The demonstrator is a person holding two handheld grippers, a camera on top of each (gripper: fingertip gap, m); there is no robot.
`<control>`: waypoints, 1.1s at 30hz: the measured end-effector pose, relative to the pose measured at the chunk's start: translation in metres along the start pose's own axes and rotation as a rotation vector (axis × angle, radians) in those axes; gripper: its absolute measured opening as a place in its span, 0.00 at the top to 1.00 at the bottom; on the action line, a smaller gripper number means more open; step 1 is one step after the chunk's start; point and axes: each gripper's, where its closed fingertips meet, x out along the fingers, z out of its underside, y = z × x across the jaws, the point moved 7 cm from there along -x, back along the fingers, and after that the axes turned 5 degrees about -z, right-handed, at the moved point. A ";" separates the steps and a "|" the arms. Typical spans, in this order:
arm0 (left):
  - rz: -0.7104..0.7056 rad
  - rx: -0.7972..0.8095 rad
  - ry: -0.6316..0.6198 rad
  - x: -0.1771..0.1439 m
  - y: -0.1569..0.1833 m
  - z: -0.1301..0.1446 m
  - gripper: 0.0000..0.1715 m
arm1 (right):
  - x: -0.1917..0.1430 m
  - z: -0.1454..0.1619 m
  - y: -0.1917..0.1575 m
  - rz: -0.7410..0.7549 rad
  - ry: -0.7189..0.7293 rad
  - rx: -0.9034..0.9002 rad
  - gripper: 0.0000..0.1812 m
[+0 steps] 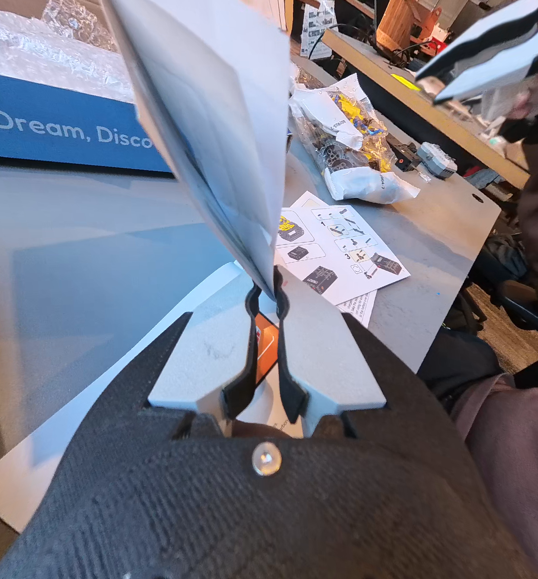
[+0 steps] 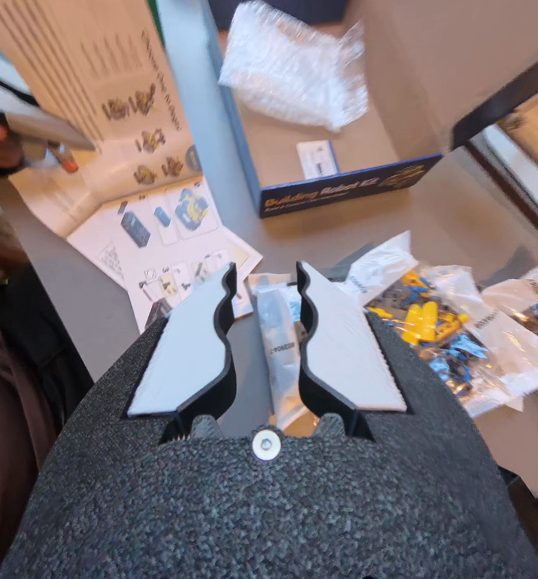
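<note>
Between my left gripper point(image 1: 266, 289) tips, jaws pinched together on the lower corner of a paper booklet point(image 1: 217, 131) standing up off the grey table point(image 1: 418, 244); I judge the grip shallow, so hold firm. Right gripper point(image 2: 266, 282), jaws apart and empty, hovers over a parts bag point(image 2: 277, 338).

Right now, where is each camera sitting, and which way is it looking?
Left wrist view: sits on the left gripper, looking along its fingers, shut on a raised booklet page; the right gripper shows far off.
Right wrist view: sits on the right gripper, open, looking down over a bag of parts; a brown sleeve shows at left.
Shared: the grey table, the instruction sheet and the blue box.
</note>
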 end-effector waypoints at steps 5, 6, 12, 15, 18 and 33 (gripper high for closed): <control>-0.001 0.006 0.000 0.000 0.001 0.000 0.99 | -0.043 -0.013 0.025 0.078 0.287 0.106 0.79; 0.000 0.007 0.000 0.000 0.001 0.000 0.99 | -0.050 -0.014 0.028 0.081 0.326 0.127 0.79; 0.000 0.007 -0.001 0.000 0.001 0.000 0.99 | -0.062 -0.013 0.031 0.097 0.380 0.143 0.79; 0.000 0.007 0.000 0.000 0.001 0.000 0.99 | -0.060 -0.016 0.028 0.092 0.383 0.127 0.79; -0.002 0.012 -0.003 0.000 0.001 0.000 0.99 | -0.057 -0.017 0.025 0.092 0.374 0.111 0.79; 0.005 0.000 0.000 0.000 0.001 0.000 0.99 | -0.043 -0.021 0.018 0.089 0.344 0.067 0.80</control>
